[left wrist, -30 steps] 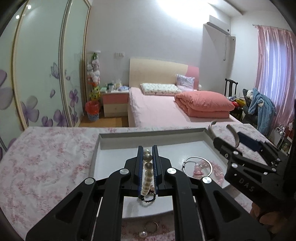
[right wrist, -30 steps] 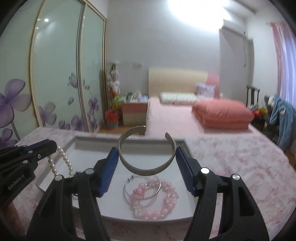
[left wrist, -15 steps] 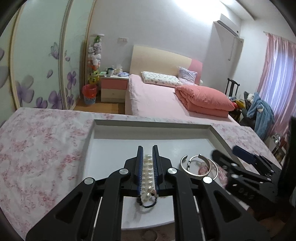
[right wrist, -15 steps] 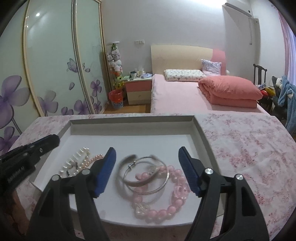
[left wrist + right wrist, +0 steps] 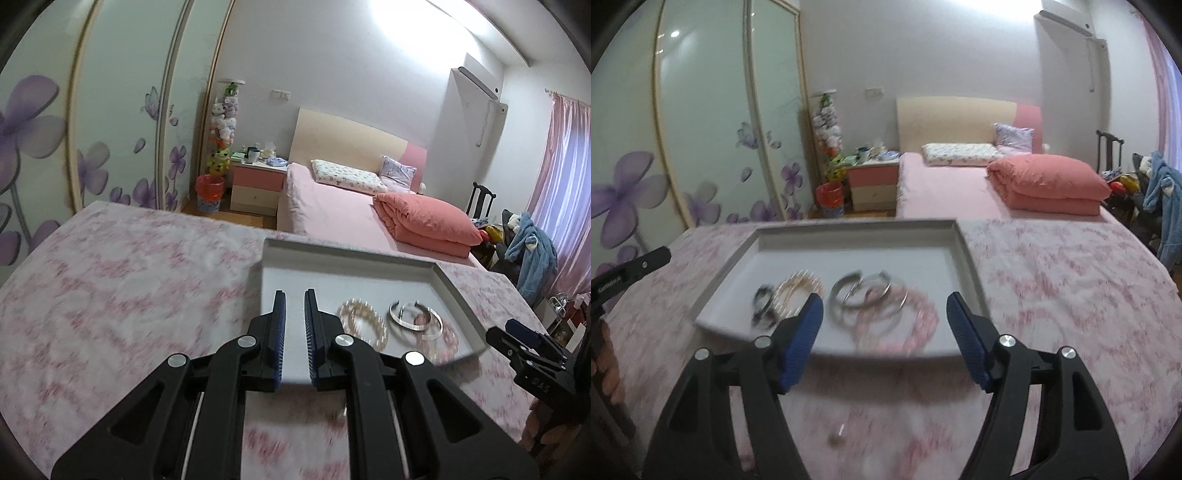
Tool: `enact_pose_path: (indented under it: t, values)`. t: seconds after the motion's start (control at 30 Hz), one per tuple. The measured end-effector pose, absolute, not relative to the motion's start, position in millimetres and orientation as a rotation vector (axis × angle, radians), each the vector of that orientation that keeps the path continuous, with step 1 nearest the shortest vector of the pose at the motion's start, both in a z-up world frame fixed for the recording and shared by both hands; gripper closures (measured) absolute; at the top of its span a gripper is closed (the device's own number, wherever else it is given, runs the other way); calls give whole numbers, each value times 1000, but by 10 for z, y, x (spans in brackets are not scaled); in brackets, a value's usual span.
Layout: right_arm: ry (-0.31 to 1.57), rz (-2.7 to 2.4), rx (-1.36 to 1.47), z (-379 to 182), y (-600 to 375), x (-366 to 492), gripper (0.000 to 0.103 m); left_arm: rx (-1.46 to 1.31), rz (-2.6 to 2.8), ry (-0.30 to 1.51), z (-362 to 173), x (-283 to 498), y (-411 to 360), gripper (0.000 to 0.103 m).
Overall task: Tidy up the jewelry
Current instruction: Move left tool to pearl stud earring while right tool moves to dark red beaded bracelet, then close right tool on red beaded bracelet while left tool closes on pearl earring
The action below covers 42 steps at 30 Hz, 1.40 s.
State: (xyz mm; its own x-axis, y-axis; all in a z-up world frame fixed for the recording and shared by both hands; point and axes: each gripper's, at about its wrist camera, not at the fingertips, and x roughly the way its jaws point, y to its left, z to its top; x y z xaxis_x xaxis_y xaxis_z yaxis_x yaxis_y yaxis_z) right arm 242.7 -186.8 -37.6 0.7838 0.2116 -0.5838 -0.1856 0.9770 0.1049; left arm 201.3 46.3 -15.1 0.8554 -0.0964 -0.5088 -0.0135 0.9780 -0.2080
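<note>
Left fingers [image 5: 293,325]: mine, a narrow gap apart, nothing between them, over the tray's [image 5: 458,299] near left corner.
Right fingers [image 5: 884,325]: mine, wide apart, empty, before the tray [image 5: 967,266].
Jewelry: pearl bracelet [image 5: 799,291], silver cuff [image 5: 858,290] and pink bead bracelet [image 5: 916,321] lie in the tray.
Right view only: small earring [image 5: 835,438] on the floral table [image 5: 1052,280].
Writing: "DAS" on my right gripper's side, seen in the left view.

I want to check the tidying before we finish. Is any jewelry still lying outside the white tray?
Yes. One small pale piece lies on the floral cloth in front of the white tray, outside it. Blur hides what it is. The bracelets all lie inside the tray.
</note>
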Motion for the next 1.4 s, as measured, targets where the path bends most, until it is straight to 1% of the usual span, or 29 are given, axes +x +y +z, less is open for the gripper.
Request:
enact_pose_path:
  t: [0.03,0.07,0.1,0.17,0.3,0.47,0.5,0.57,0.63,0.7,0.73,0.77,0.8,0.83,0.87,1.07,1.3,1.37,1.4]
  values:
    - [657,239,35,-402,-1835,2348,43,-208,-38,546,-168,1964,474,78]
    - [682,264,25,-438,-1810,2267,47,-208,-32,548,-182,1903,500,74]
    - [701,286,17,-467,-1784,2199,49,-208,-27,552,-208,1830,533,71]
    - [749,344,-2,-549,-1705,2051,53,-198,-21,562,-253,1708,578,71]
    - [830,441,-78,-747,-1504,1732,53,-197,-20,583,-315,1589,620,69]
    - [869,475,-157,-896,-1265,1565,52,-202,-35,603,-363,1526,591,67]
    - [874,479,-176,-917,-1219,1552,51,-200,-38,603,-367,1503,581,66]
    - [876,467,-204,-935,-1180,1561,47,-194,-42,602,-366,1481,559,64]
    - [880,467,-211,-950,-1174,1568,45,-191,-45,604,-375,1471,547,63]
    - [891,470,-213,-951,-1167,1582,46,-190,-48,609,-388,1473,527,63]
    - [898,474,-216,-957,-1171,1600,53,-189,-50,611,-394,1476,516,63]
    - [893,476,-216,-949,-1176,1585,66,-188,-53,614,-404,1483,502,63]
    - [889,475,-219,-937,-1174,1603,73,-187,-56,617,-411,1483,489,63]
    - [889,474,-220,-934,-1192,1627,85,-185,-59,620,-419,1488,475,63]
    - [889,471,-219,-932,-1213,1642,90,-183,-64,625,-431,1498,455,63]
    - [898,372,-192,-925,-1487,1733,90,-167,-88,648,-489,1515,362,63]
    - [945,134,-97,-901,-2044,2051,90,-138,-119,691,-555,1551,244,62]
    - [949,105,-76,-906,-2112,2145,90,-123,-131,706,-576,1567,188,56]
    - [949,93,-66,-912,-2134,2205,90,-116,-134,710,-584,1571,167,50]
